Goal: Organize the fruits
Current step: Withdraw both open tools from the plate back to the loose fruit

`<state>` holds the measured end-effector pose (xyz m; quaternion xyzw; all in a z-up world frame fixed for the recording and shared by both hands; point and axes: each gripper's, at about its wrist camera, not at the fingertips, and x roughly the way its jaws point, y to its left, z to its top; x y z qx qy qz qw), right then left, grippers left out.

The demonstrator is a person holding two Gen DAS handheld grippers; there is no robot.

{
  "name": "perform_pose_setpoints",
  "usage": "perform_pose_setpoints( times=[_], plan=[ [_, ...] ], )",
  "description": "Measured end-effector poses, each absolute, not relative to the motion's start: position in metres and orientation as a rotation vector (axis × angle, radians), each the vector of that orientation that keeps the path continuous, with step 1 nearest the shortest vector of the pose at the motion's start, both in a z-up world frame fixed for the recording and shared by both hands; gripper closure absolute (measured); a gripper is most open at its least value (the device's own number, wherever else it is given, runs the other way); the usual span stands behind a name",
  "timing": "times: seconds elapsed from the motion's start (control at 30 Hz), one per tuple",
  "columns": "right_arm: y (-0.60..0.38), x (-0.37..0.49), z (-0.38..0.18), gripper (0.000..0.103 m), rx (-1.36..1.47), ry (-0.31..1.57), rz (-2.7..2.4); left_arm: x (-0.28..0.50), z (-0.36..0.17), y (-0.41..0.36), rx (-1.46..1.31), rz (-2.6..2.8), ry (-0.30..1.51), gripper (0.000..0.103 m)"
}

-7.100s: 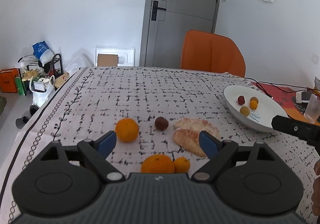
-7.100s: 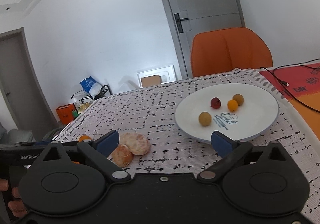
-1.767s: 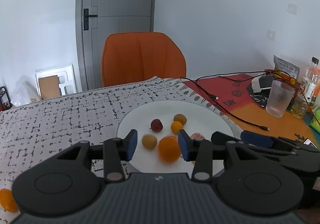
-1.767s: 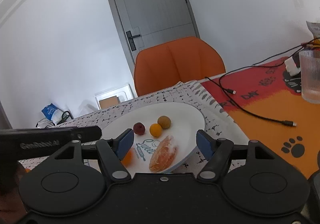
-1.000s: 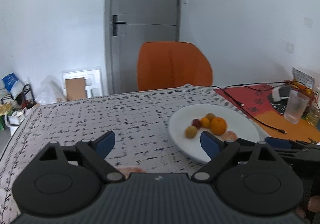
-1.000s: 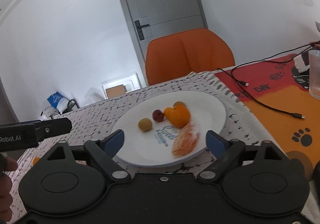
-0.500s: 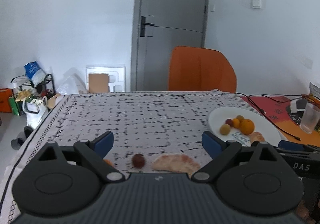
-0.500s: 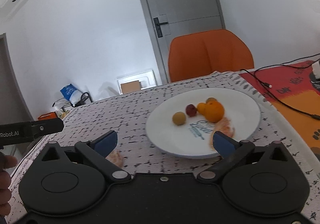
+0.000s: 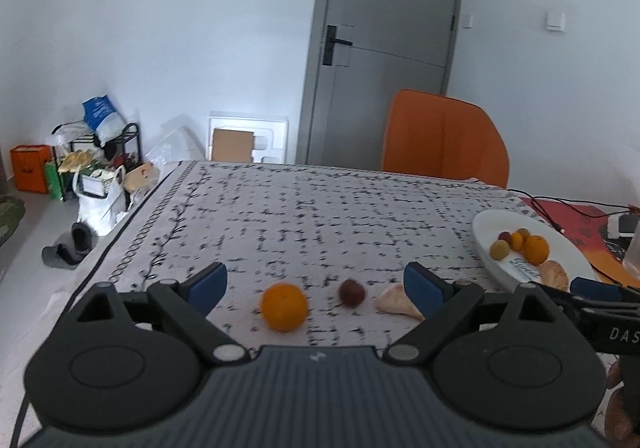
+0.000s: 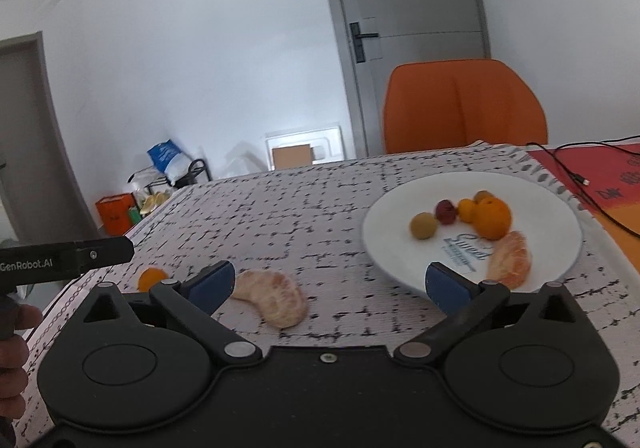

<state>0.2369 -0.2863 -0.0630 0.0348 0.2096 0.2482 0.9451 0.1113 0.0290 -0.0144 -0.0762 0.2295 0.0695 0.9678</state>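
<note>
Now swung back from plate (image 10: 472, 183) — orange (image 10: 491, 217) and peeled segment (image 10: 512, 258) left there. Left gripper (image 9: 316, 284), right gripper (image 10: 330, 282) both spread, empty. Remaining: tablecloth orange (image 9: 284, 306), dark fruit (image 9: 351, 292), peeled half (image 10: 276, 300).

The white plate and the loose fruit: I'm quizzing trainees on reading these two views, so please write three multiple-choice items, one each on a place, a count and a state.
1. Where does the whole orange off the plate lie?
A on the tablecloth
B on the chair
C on the floor

2. How many fruit pieces lie on the white plate?
A three
B six
C nine

3. What is the right gripper doing?
A clamping an orange
B shut, empty
C open, empty

Answers: 1 A, it rests on the patterned tablecloth; 2 B, six show; 3 C, its fingers stand apart, holding nothing.
</note>
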Motion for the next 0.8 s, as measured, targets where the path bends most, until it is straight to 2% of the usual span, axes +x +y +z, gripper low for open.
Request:
perform_pose_setpoints(
  times=[0.8],
  plan=[
    [-0.208,0.220,-0.084,0.002,-0.054,0.543,0.683,0.082,-0.047,0.090,-0.231,0.223,0.537,0.009]
  ],
)
